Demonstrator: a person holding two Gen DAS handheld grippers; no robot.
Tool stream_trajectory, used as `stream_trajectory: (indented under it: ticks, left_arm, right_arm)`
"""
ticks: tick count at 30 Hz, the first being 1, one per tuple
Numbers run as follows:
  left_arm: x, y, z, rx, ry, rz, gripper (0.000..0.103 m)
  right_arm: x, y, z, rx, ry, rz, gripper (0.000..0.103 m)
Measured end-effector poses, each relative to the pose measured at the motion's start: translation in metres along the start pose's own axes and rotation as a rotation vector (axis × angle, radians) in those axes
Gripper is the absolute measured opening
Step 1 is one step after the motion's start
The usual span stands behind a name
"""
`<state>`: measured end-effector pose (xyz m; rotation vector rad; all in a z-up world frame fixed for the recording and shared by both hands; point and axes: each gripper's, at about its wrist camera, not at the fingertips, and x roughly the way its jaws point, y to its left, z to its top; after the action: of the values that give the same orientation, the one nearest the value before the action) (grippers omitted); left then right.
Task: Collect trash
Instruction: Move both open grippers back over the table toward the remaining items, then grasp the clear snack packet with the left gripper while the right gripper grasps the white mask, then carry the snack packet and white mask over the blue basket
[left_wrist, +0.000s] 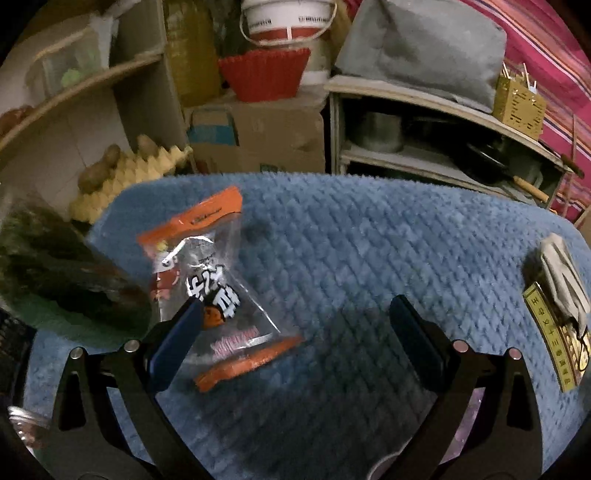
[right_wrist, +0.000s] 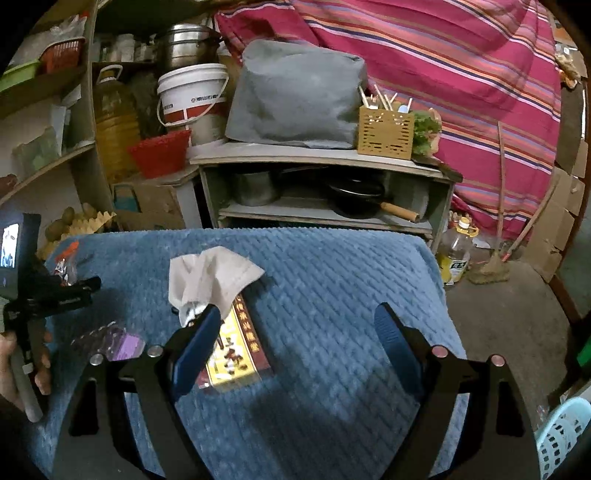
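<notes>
Orange-edged snack wrapper (left_wrist: 210, 288) lies lower left of frame, overlapped by the left gripper (left_wrist: 295, 336)'s left finger; both the left and the right gripper (right_wrist: 299, 343) gape wide, holding nothing.

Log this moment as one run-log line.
left gripper: open, empty, by snack wrapper | right gripper: open, empty, by mask and packet | trash on blue cloth: uncollected

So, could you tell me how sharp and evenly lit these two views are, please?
Left wrist view: dim, shelves bowed by the fisheye, snack wrapper slightly smeared, a shadow on the blue cloth between the fingers. Right wrist view: crisper, tissue clear, corners black.
</notes>
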<state>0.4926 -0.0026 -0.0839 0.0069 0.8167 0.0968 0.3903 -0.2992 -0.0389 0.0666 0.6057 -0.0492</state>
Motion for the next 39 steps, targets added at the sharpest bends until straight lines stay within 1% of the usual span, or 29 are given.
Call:
stream_trajectory:
  ticks: [2,4,6,10,12,14,16,18,19,20,21,22,24,25,27,30,33,36,39]
  left_arm:
    - [0.005,0.001,0.003,-0.002,0.008,0.005,0.097]
    - [0.008,0.002,0.005,-0.007,0.016,-0.002,0.093]
    - [0.013,0.002,0.006,-0.001,0.032,-0.011,0.077]
    - [0.015,0.005,0.006,-0.012,0.048,-0.021,0.061]
    - [0.015,0.009,0.007,-0.018,0.051,-0.019,0.043]
    - [0.016,0.015,0.008,-0.039,0.056,-0.038,0.04]
    - [0.015,0.017,0.008,-0.05,0.053,-0.046,0.034]
    - [0.011,0.015,0.008,-0.036,0.044,-0.041,0.028]
    - [0.009,0.015,0.007,-0.032,0.039,-0.041,0.025]
    - [0.007,0.015,0.007,-0.031,0.038,-0.046,0.02]
    - [0.005,0.015,0.007,-0.035,0.038,-0.057,0.016]
    - [0.002,0.016,0.007,-0.043,0.038,-0.067,0.015]
    - [-0.004,0.017,0.006,-0.052,0.034,-0.082,0.012]
    - [-0.006,0.016,0.006,-0.049,0.031,-0.082,0.011]
    - [-0.013,0.012,0.005,-0.038,0.024,-0.084,0.01]
    - [-0.031,0.003,0.003,-0.015,0.009,-0.099,0.009]
    - [-0.059,-0.009,0.0,0.015,-0.021,-0.123,0.009]
    - [-0.097,-0.027,-0.009,0.061,-0.074,-0.142,0.009]
    - [-0.127,-0.042,-0.02,0.092,-0.106,-0.155,0.009]
  right_arm:
    - [0.005,0.003,0.002,0.0,0.003,0.009,0.084]
    - [0.01,0.008,0.004,-0.002,0.009,0.017,0.084]
    - [0.016,0.015,0.005,-0.01,0.016,0.028,0.084]
    - [0.026,0.035,0.007,-0.039,0.032,0.054,0.084]
    - [0.031,0.046,0.008,-0.054,0.045,0.075,0.084]
    - [0.038,0.057,0.007,-0.078,0.057,0.078,0.084]
    - [0.046,0.066,0.006,-0.096,0.074,0.072,0.084]
    - [0.055,0.07,0.005,-0.099,0.092,0.074,0.083]
    - [0.058,0.071,0.005,-0.101,0.099,0.073,0.081]
    - [0.061,0.073,0.004,-0.105,0.11,0.077,0.076]
    - [0.063,0.073,0.004,-0.107,0.119,0.087,0.057]
    - [0.065,0.074,0.003,-0.107,0.133,0.102,0.042]
    - [0.066,0.072,0.003,-0.102,0.142,0.115,0.039]
    - [0.065,0.07,0.002,-0.099,0.141,0.121,0.033]
    - [0.058,0.063,0.003,-0.082,0.136,0.143,0.024]
    - [0.041,0.051,0.005,-0.056,0.1,0.148,0.023]
    - [0.013,0.031,0.005,-0.037,0.072,0.159,0.023]
    - [-0.02,0.012,0.001,-0.042,0.04,0.141,0.023]
    - [-0.056,-0.009,-0.004,-0.039,0.007,0.118,0.023]
